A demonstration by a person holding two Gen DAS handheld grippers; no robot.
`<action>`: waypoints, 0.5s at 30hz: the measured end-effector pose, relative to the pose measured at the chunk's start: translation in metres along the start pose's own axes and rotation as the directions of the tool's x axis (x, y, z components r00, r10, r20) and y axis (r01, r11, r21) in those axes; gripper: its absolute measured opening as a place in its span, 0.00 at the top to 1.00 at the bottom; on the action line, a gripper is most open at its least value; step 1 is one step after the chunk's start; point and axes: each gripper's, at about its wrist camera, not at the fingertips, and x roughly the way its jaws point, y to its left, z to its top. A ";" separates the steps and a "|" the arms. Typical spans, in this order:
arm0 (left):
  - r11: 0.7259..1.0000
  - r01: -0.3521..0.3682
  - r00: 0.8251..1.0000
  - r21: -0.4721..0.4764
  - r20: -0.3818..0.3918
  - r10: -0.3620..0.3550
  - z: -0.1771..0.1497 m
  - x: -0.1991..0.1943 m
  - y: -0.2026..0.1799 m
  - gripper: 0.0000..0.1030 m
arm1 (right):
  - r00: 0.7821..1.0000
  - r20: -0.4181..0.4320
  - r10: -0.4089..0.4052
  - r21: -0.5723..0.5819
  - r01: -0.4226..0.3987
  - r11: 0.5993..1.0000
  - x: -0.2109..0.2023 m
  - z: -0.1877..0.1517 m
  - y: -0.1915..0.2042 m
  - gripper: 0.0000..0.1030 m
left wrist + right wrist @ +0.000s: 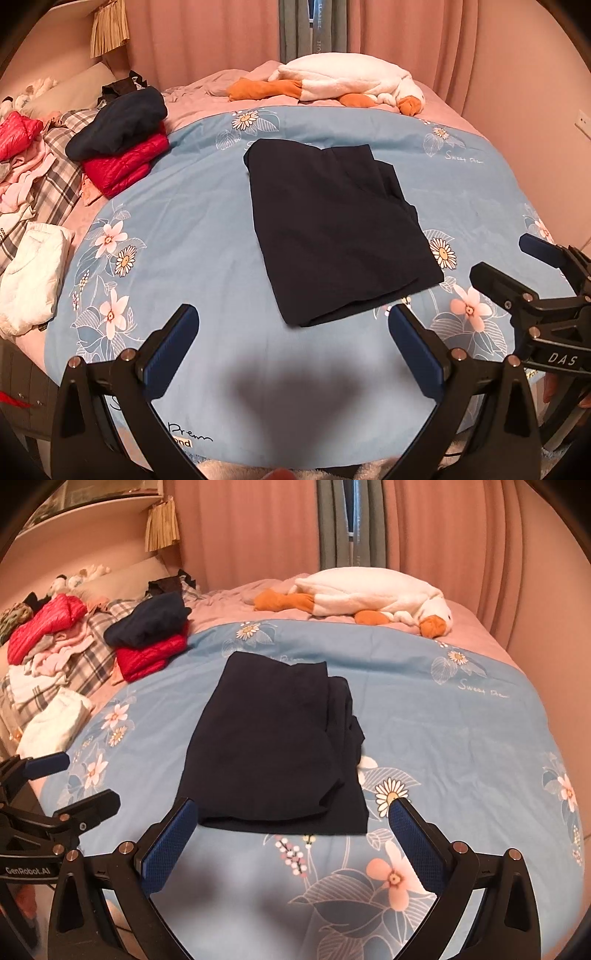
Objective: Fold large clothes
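Navy folded garment (pixel 332 229), one, lies beyond both grippers' spread, empty jaws: left gripper (pixel 291 332), right gripper (pixel 295 823); two folded jackets (pixel 122 144) far left.

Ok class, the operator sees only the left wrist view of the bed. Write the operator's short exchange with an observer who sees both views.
Operator: What's printed just before the dark garment's near hem? My finger blocks it.
Observer: A sprig of small pink blossoms lies before the dark garment.
Operator: Any marking on my left gripper's side?
Observer: The left gripper reads GenRobot.AI.
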 end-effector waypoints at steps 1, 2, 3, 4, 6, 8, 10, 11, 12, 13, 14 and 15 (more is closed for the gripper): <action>1.000 0.001 1.000 0.000 -0.001 -0.001 0.000 0.000 0.000 0.00 | 1.000 0.001 -0.001 0.001 0.001 1.000 -0.001 0.000 0.001 0.01; 1.000 0.001 1.000 0.001 -0.002 -0.001 0.000 0.000 -0.001 0.00 | 1.000 0.002 -0.003 0.001 0.003 1.000 -0.002 -0.001 0.000 0.01; 1.000 0.001 1.000 0.002 -0.004 -0.001 -0.001 -0.001 -0.001 0.00 | 1.000 0.003 -0.004 0.004 0.004 1.000 -0.003 -0.001 0.000 0.01; 1.000 -0.001 1.000 0.004 -0.005 0.001 -0.001 -0.001 -0.002 0.00 | 1.000 0.003 -0.004 0.005 0.004 1.000 -0.004 -0.001 0.001 0.01; 1.000 -0.003 1.000 0.010 -0.008 0.003 -0.002 -0.001 -0.003 0.00 | 1.000 0.001 0.000 0.007 0.000 1.000 -0.004 -0.001 0.000 0.01; 1.000 -0.001 1.000 0.011 -0.009 0.001 -0.003 -0.002 -0.004 0.00 | 1.000 0.001 0.000 0.011 0.000 1.000 -0.005 -0.002 0.000 0.01; 1.000 -0.002 1.000 0.014 -0.011 0.002 -0.003 -0.002 -0.004 0.00 | 1.000 0.000 0.003 0.009 -0.003 1.000 -0.004 -0.002 0.000 0.01; 1.000 -0.004 1.000 0.015 -0.012 0.004 -0.003 -0.002 -0.005 0.00 | 1.000 -0.003 0.001 0.010 -0.001 1.000 -0.004 -0.003 0.000 0.01; 1.000 -0.003 1.000 0.014 -0.012 0.003 -0.003 -0.002 -0.005 0.00 | 1.000 -0.004 0.000 0.010 0.000 1.000 -0.004 -0.003 0.001 0.01; 1.000 -0.002 1.000 0.014 -0.011 0.002 -0.003 -0.002 -0.005 0.00 | 1.000 -0.005 -0.001 0.010 0.001 1.000 -0.004 -0.003 0.002 0.01; 1.000 -0.004 1.000 0.013 -0.011 0.004 -0.004 -0.003 -0.005 0.00 | 1.000 -0.007 -0.003 0.010 0.003 1.000 -0.004 -0.003 0.002 0.01; 1.000 -0.005 1.000 0.014 -0.011 0.005 -0.003 -0.002 -0.005 0.00 | 1.000 -0.008 -0.004 0.011 0.004 1.000 -0.004 -0.003 0.002 0.01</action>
